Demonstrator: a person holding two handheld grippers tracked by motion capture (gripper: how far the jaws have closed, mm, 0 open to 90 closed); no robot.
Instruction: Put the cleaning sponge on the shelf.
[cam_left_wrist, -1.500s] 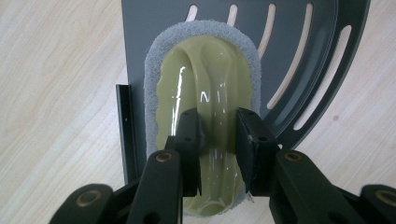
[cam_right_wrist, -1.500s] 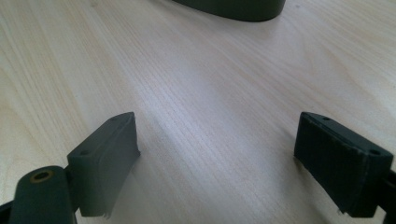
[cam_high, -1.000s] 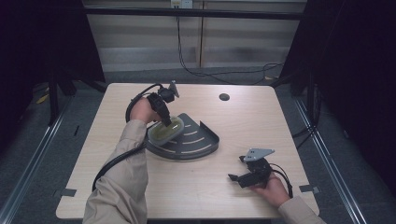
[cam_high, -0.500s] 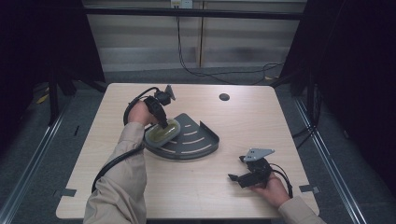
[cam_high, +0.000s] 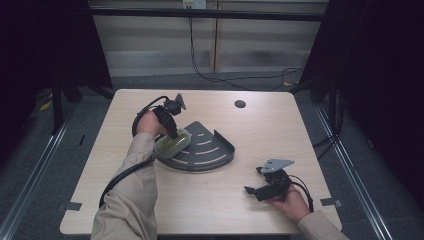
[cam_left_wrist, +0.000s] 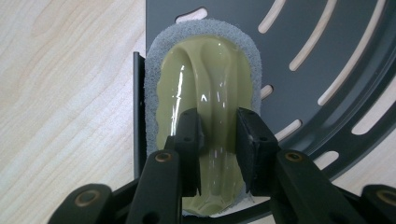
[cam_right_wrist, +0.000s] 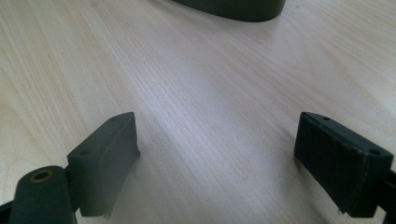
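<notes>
Left hand-held gripper (cam_left_wrist: 217, 140) pinches scrubber (cam_left_wrist: 205, 84) at rack's edge (cam_left_wrist: 138, 112).

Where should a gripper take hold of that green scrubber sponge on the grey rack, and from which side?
Grip the raised glossy ridge along the top of the sponge, coming down from above. The ridge is narrow enough for the jaws, as the left gripper shows by straddling it, while the pad lies flat on the slotted rack.

An oval scrubber (cam_left_wrist: 205, 93), glossy olive-green plastic with a raised ridge down its middle and a grey felt rim, lies flat at the left corner of a dark grey quarter-round tray (cam_high: 210, 150) with pale slots, which sits mid-table. The ridge is pinched between the left gripper (cam_left_wrist: 218, 140) jaws
</notes>
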